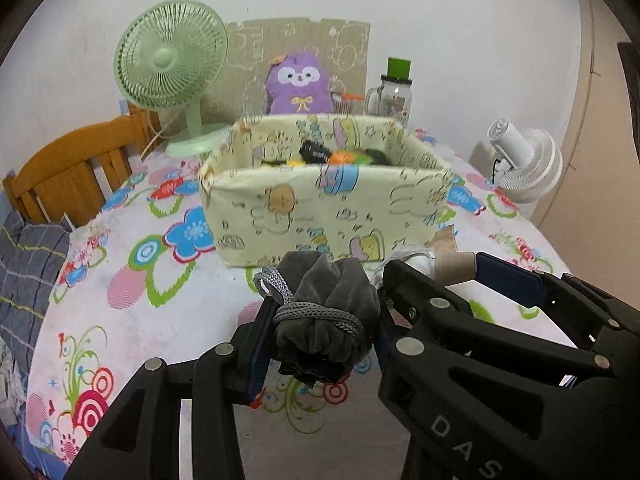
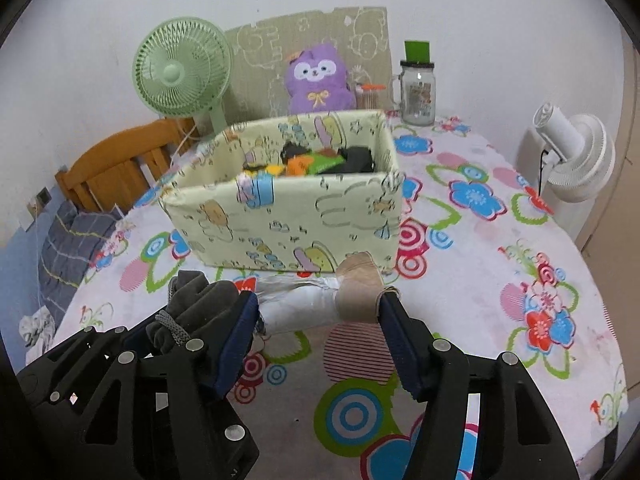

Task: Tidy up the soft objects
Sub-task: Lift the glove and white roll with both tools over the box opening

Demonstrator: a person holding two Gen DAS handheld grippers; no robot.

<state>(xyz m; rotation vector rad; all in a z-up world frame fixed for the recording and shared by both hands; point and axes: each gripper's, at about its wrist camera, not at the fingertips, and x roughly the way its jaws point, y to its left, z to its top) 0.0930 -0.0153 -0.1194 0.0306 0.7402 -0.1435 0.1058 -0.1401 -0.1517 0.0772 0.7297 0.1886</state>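
While both bundles hang just near of the pale yellow cartoon-print fabric box point(image 2: 280, 216), the left gripper point(image 1: 320, 332) pinches a grey velvet pouch tied with grey cord point(image 1: 326, 316), its gathered end pointing near. The right gripper point(image 2: 318, 312) clamps a white roll with tan tape point(image 2: 316, 300); its long axis runs left-right, parallel to the box's near wall.

The left gripper point(image 1: 324, 332) clamps a grey drawstring pouch point(image 1: 326, 316) between its 2 fingers, held above the flowered tablecloth point(image 1: 160, 320). Just beyond stands a pale yellow fabric box point(image 1: 320, 208) holding bright things. Behind it sit a purple plush toy point(image 1: 300, 84), a green fan point(image 1: 170, 56) and a glass jar point(image 1: 394, 98).
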